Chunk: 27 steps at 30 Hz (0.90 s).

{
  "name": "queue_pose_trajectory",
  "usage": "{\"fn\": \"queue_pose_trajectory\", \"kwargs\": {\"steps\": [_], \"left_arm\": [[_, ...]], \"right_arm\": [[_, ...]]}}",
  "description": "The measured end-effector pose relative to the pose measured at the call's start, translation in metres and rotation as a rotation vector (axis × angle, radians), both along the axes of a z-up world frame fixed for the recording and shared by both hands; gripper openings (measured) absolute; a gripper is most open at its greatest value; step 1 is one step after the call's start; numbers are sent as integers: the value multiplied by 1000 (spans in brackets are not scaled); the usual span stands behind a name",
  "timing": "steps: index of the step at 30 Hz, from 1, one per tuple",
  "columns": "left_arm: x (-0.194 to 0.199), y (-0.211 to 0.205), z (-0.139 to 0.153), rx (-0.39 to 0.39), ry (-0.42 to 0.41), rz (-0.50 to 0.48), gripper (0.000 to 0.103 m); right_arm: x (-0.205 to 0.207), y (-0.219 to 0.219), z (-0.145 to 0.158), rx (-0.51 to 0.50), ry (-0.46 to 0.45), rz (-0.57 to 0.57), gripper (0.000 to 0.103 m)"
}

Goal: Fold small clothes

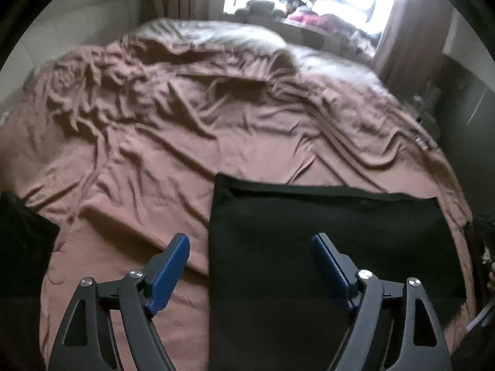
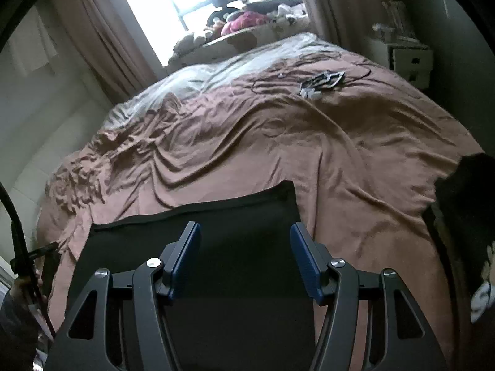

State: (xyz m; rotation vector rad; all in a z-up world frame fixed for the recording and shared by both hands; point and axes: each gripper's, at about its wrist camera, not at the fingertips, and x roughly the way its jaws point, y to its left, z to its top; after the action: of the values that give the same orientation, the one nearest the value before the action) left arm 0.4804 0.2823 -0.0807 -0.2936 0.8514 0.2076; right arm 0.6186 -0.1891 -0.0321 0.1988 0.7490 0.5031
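With the left gripper [image 1: 250,244] and right gripper [image 2: 244,232] both open and holding nothing above the folded black garment [image 1: 324,247], its 2 layers could slip apart on the rumpled bedspread [image 1: 154,123].

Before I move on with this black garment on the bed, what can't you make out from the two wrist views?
- Black garment: its near edge, hidden under the left gripper in the left wrist view, and under the right gripper in the right one.
- Small black-and-white thing on the bedspread: too small to identify.
- Dark cloth: cut off by the left wrist view's edge.
- Window sill clutter: blurred, washed out.
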Motion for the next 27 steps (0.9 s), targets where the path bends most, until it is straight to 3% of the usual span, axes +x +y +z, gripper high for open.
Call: {"fn": "queue_pose_trajectory", "kwargs": {"steps": [3, 7, 12, 18, 27], "left_arm": [[-19, -7, 16, -2, -68, 5, 87], [-44, -14, 32, -18, -142, 1, 87], [-73, -28, 45, 38, -199, 8, 99], [-98, -35, 44, -2, -212, -5, 103], [-131, -41, 20, -18, -175, 22, 103]], "right_arm": [[-26, -7, 7, 11, -47, 16, 71], [-51, -13, 12, 6, -113, 27, 77], [-67, -19, 4, -1, -43, 72, 81], [-101, -33, -1, -10, -49, 13, 101], [-126, -43, -1, -7, -9, -42, 101]]}}
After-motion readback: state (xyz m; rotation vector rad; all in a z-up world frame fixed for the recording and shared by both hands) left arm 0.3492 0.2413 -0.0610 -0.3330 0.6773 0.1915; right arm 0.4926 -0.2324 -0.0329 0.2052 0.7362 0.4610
